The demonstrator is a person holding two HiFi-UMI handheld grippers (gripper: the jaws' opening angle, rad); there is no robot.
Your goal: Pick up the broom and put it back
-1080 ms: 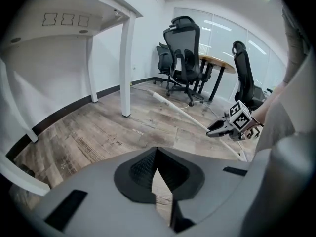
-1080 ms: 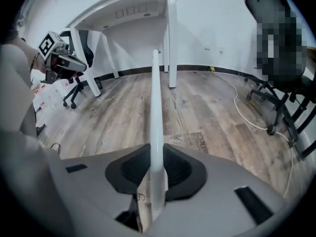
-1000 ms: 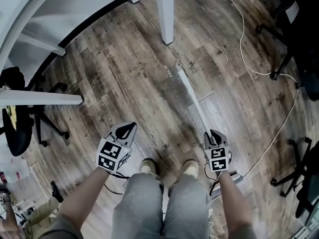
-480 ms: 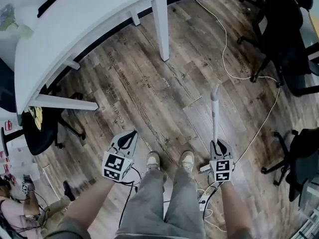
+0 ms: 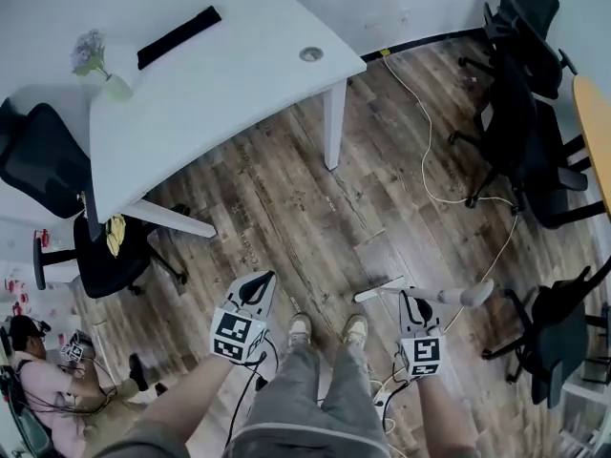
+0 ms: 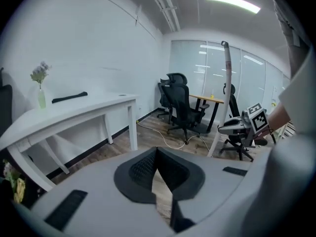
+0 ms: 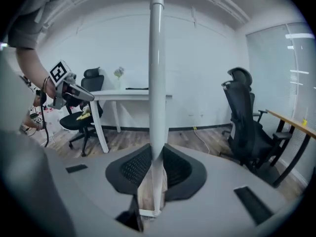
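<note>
The broom shows as a long pale handle (image 5: pixel 441 296), held off the wooden floor. My right gripper (image 5: pixel 417 305) is shut on the handle, just right of the person's shoes. In the right gripper view the handle (image 7: pixel 157 83) rises straight up from between the pads of my right gripper (image 7: pixel 157 161), past the top of the picture. The broom's head is hidden. My left gripper (image 5: pixel 258 284) hangs left of the shoes, shut and with nothing in it; its tips (image 6: pixel 157 154) meet. In the left gripper view the handle (image 6: pixel 228 78) and the right gripper (image 6: pixel 243 125) show at the right.
A white desk (image 5: pixel 220 74) with a small vase of flowers (image 5: pixel 100 70) stands ahead on the left. Black office chairs (image 5: pixel 520 132) crowd the right side, with a white cable (image 5: pixel 430 160) on the floor. Someone sits at the lower left (image 5: pixel 43 380). A wooden tabletop edge (image 5: pixel 597 132) shows far right.
Both grippers and the camera have risen well above the floor. The broom handle, which lay on the floor ahead of the right gripper, has swung up in that gripper.
</note>
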